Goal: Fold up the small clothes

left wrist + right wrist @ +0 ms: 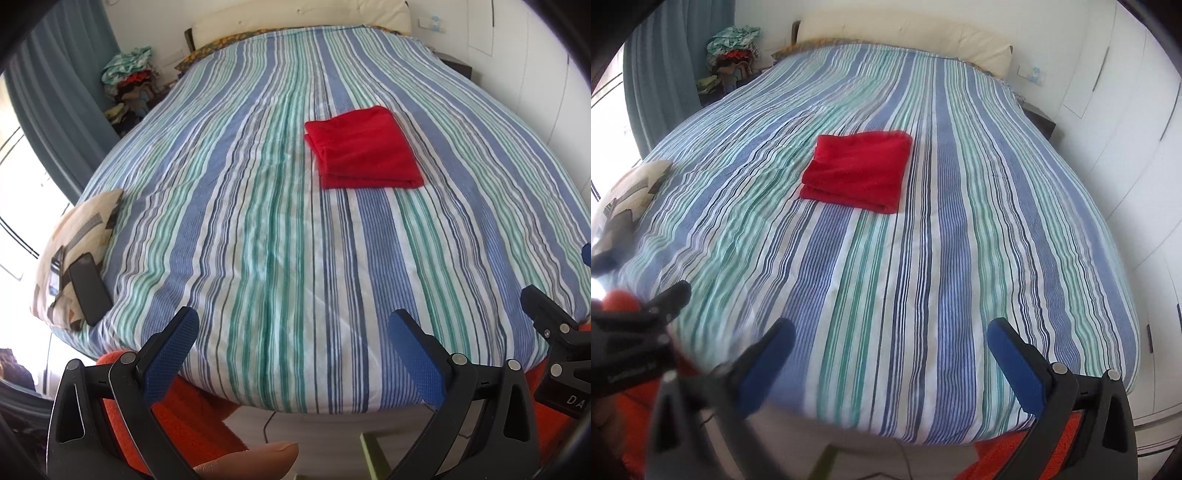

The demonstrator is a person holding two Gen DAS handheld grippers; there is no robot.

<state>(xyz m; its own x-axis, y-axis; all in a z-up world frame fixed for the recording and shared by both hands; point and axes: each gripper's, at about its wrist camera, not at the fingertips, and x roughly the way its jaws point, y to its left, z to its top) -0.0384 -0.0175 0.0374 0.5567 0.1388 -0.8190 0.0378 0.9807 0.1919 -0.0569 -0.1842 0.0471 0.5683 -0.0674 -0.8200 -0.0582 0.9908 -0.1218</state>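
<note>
A: While I hold both tools low at the foot of the bed [258, 229], the left gripper [291, 332] has its jaws spread wide with nothing in them.

B: And the right?

A: The right gripper [892, 341] is the same, wide apart and holding nothing. Each points up the bed, and each shows at the edge of the other's view.

B: Where's the cloth?

A: The red cloth [857, 171] lies folded on the striped cover, well ahead of both.

B: Anything unclear?

A: My right view's lower left is blurred. A phone [89, 288] rests on a cushion [83, 229] at the left edge. Past it are curtains [62, 110] and a pile of clothes [129, 81]; white cupboards [1126, 147] line the right wall.
</note>
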